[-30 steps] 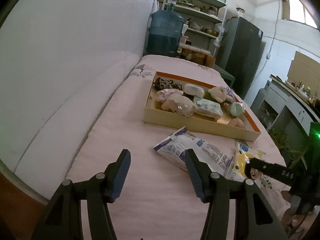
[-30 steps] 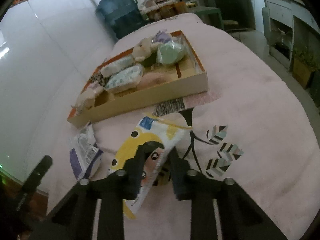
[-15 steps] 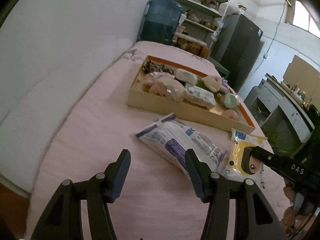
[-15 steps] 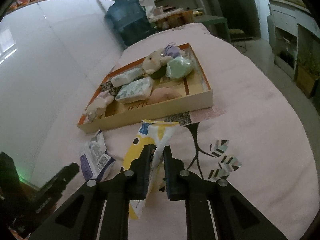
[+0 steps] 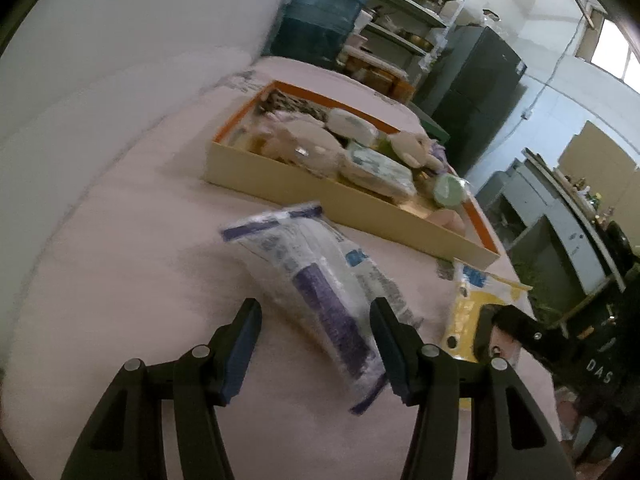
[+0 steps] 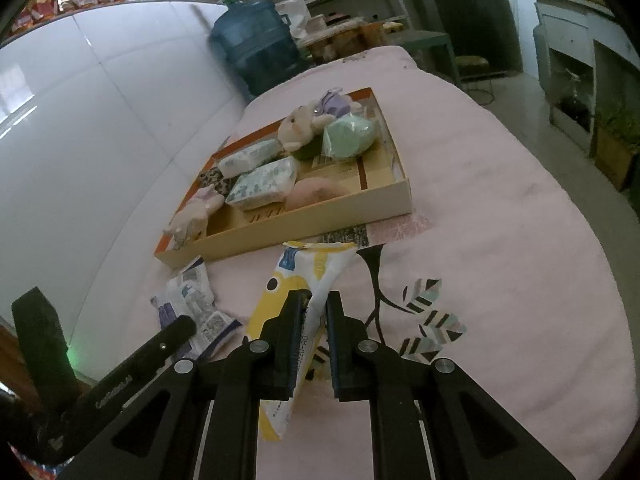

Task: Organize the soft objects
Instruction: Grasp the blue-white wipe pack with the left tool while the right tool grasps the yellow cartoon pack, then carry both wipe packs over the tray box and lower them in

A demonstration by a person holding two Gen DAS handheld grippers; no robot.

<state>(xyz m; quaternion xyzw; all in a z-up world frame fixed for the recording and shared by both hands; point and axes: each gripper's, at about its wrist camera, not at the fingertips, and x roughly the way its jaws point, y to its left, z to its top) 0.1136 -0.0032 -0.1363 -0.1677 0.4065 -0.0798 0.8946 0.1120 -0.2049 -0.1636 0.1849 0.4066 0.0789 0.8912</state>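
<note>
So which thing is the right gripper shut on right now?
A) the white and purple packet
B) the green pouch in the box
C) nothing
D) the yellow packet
D: the right gripper pinches the yellow packet, while the white and purple packet lies untouched.

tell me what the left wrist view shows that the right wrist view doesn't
Only the left wrist view shows the left claw open, its fingers either side of the purple and white packet, and a dark fridge behind.

Only the right wrist view shows the right claw shut on the yellow packet, and the feather pattern on the pink cover.

Both show the cardboard tray of soft toys and tissue packs, the blue water jug, and both packets lying in front of the tray.
</note>
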